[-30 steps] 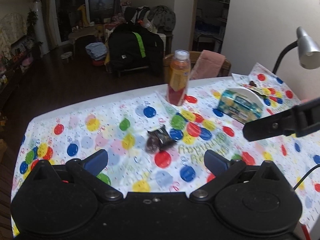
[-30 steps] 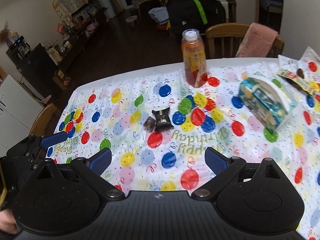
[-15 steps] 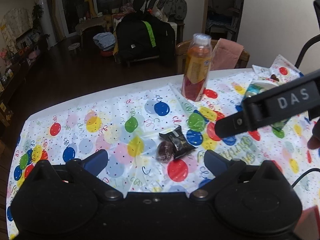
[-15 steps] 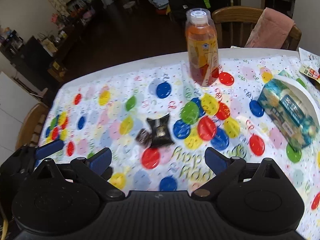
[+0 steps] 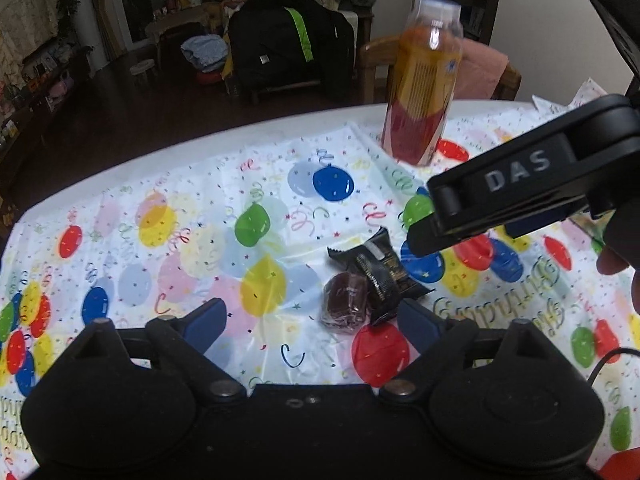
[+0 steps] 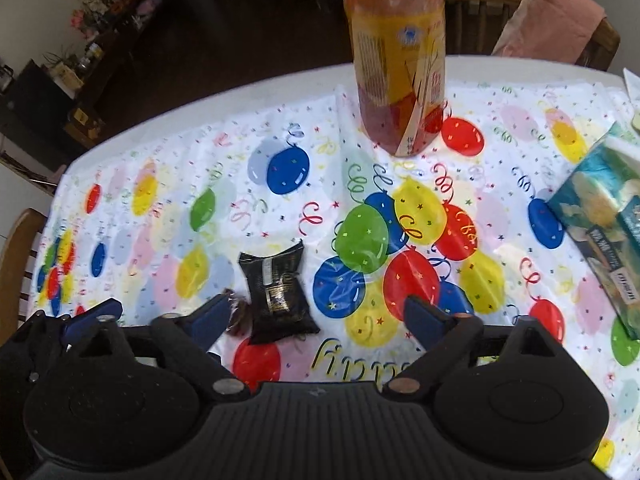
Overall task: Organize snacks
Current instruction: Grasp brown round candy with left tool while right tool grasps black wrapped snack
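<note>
A black snack packet lies on the balloon-print tablecloth with a small brown wrapped sweet touching its side. My left gripper is open just short of both snacks, the sweet near its right finger. My right gripper is open too, the packet lying just ahead of its left finger. In the left wrist view the right gripper's black body reaches in from the right, above the packet.
An upright bottle of orange drink stands at the far side of the table. A teal tissue pack lies at the right. Wooden chairs stand behind the table and at its left edge.
Both grippers have moved forward and down toward the two snacks, which now lie close in front of the fingers. The right gripper has come further in over the packet. Jaws stay open.
</note>
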Tool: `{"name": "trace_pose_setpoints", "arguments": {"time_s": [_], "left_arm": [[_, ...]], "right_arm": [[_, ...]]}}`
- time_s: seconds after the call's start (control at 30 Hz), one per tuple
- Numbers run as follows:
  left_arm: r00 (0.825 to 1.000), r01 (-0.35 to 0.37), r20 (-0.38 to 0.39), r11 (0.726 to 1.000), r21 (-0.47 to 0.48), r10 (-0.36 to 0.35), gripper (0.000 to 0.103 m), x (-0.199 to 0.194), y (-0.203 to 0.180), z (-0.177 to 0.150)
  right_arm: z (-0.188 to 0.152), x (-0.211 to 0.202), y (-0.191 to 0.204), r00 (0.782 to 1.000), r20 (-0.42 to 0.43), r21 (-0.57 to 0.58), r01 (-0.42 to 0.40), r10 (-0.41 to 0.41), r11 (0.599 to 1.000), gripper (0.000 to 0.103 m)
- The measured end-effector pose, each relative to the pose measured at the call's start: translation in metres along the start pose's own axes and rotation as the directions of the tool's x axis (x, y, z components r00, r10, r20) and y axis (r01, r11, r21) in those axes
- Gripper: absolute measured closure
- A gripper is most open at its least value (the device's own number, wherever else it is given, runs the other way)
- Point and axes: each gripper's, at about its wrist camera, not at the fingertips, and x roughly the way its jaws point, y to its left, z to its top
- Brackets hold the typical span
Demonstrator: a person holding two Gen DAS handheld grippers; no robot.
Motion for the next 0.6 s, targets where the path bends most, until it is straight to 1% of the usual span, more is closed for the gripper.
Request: {"name": "trace_pose_setpoints", "arguments": {"time_s": [0.1,0.17,0.3,0.33,0.37,0.43,0.53,0.6], "left_arm": [[1.0,0.016,-0.017,1.0,-0.004,-0.016,0.019,0.012,0.001,-0.001],[0.999,0.028,-0.028,1.0,-0.014,-0.028,0.026,0.019,0.002,-0.001],[0.998,0.044,-0.051,0.999,-0.033,-0.045,0.033,0.03,0.004,0.001],[0.997,0.042,-0.058,0.998,-0.037,-0.044,0.038,0.032,0.005,0.001],[0.996,0.053,-0.064,0.998,-0.046,-0.055,0.041,0.036,0.006,0.002],[0.994,0.082,-0.071,0.994,-0.072,-0.087,0.045,0.039,0.009,0.003],[0.989,0.11,-0.083,0.989,-0.098,-0.118,0.056,0.044,0.011,0.003],[0.987,0.124,-0.09,0.985,-0.124,-0.136,0.06,0.047,0.013,0.003]], "right_arm": [[0.003,0.015,0.0,1.0,-0.013,0.008,-0.003,0.003,1.0,0.019],[0.004,0.022,0.002,1.0,-0.025,0.009,-0.014,0.015,1.0,0.023],[0.006,0.034,0.009,0.999,-0.039,-0.003,-0.027,0.027,1.0,0.034],[0.006,0.037,0.01,0.999,-0.042,-0.006,-0.031,0.031,1.0,0.035],[0.007,0.039,0.012,0.998,-0.045,-0.007,-0.034,0.033,0.999,0.036],[0.006,0.043,0.015,0.998,-0.053,-0.012,-0.039,0.039,0.999,0.043],[0.006,0.047,0.018,0.997,-0.049,-0.009,-0.055,0.054,0.998,0.044],[0.006,0.049,0.018,0.997,-0.041,0.001,-0.068,0.068,0.998,0.044]]}}
